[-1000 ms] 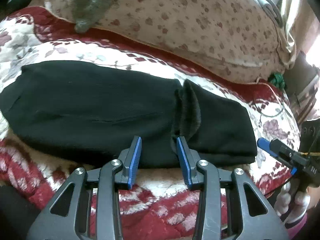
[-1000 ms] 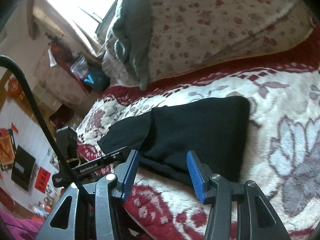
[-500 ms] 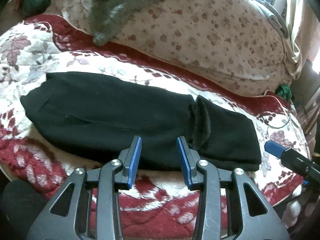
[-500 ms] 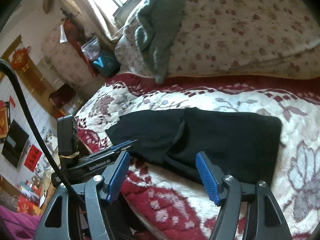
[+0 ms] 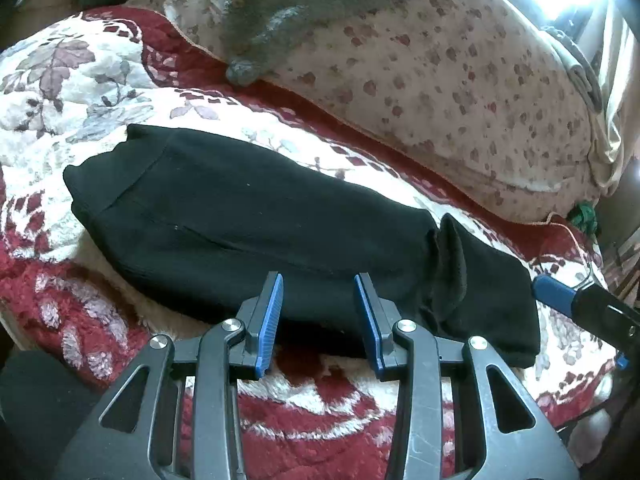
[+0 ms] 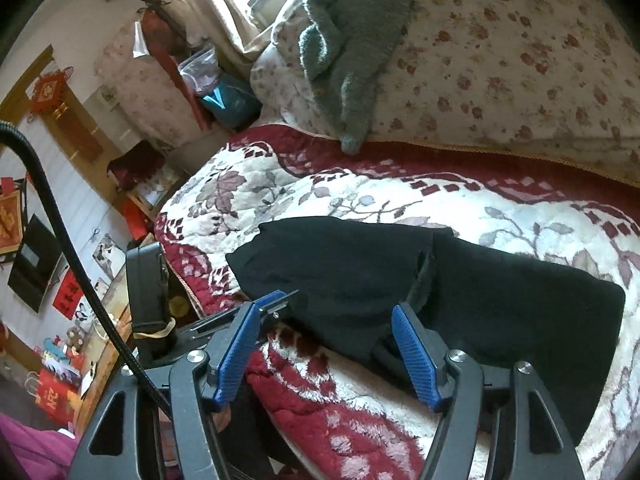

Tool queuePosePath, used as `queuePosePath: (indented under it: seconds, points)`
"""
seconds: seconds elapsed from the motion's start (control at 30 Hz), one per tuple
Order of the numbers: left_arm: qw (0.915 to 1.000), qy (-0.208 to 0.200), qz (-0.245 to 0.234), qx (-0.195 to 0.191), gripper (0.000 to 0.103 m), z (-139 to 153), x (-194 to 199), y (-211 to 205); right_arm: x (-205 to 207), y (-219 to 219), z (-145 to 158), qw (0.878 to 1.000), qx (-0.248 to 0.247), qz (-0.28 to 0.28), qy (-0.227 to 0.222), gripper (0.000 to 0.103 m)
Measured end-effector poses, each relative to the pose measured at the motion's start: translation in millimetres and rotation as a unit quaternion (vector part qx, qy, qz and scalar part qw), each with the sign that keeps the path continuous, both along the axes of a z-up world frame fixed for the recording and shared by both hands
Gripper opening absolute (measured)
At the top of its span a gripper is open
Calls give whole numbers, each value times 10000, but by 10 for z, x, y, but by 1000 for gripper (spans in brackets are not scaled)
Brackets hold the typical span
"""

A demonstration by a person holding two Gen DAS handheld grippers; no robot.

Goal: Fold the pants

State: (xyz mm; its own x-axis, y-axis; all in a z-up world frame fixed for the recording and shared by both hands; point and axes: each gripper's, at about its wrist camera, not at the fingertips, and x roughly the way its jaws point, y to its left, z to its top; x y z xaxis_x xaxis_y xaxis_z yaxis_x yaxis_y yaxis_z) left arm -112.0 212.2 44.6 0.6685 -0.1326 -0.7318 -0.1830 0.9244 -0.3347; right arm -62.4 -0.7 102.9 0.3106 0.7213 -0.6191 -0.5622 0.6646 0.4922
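**Fingers spread above folded pants**

Fingers of left gripper point(image 5: 319, 312) parted, nothing between, hovering over near edge of pants point(image 5: 256, 224). Right gripper point(image 6: 332, 344) spread wider, jaws just opened further, likewise empty, above the same edge. Pants black, fleecy, folded into a long flat band with a raised crease, lying across plush red-and-cream floral blanket point(image 5: 80, 92) on bed. Behind: bulky floral quilt point(image 5: 460, 92) with grey knit garment point(image 5: 288, 12) draped over it. Cluttered room beyond bed's far end.
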Motion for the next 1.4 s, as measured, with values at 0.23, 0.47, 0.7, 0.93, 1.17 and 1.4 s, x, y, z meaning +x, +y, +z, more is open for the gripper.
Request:
queuePosePath:
  seconds: [0.23, 0.47, 0.7, 0.93, 1.17, 1.4]
  points:
    - [9997, -18, 247, 83, 37, -51, -35, 84, 39, 89, 70, 10000, 58, 4, -53, 67]
    - [9977, -135, 609, 260, 47, 19, -131, 240, 240, 493, 142, 9984, -212, 419, -307, 67]
    - [9944, -182, 1011, 237, 55, 63, -215, 470, 498, 935, 131, 9961, -195, 825, -252, 67]
    - [9875, -72, 1564, -183, 55, -40, -350, 789, 614, 1355, 47, 9898, -508, 1274, -390, 67]
    - [9776, 25, 2008, -627, 55, -201, -393, 1022, 805, 1821, -113, 9796, -882, 1730, -516, 67]
    - [9746, -30, 2013, -975, 61, -281, -383, 1078, 1023, 2206, -286, 9724, -968, 2077, -439, 67]
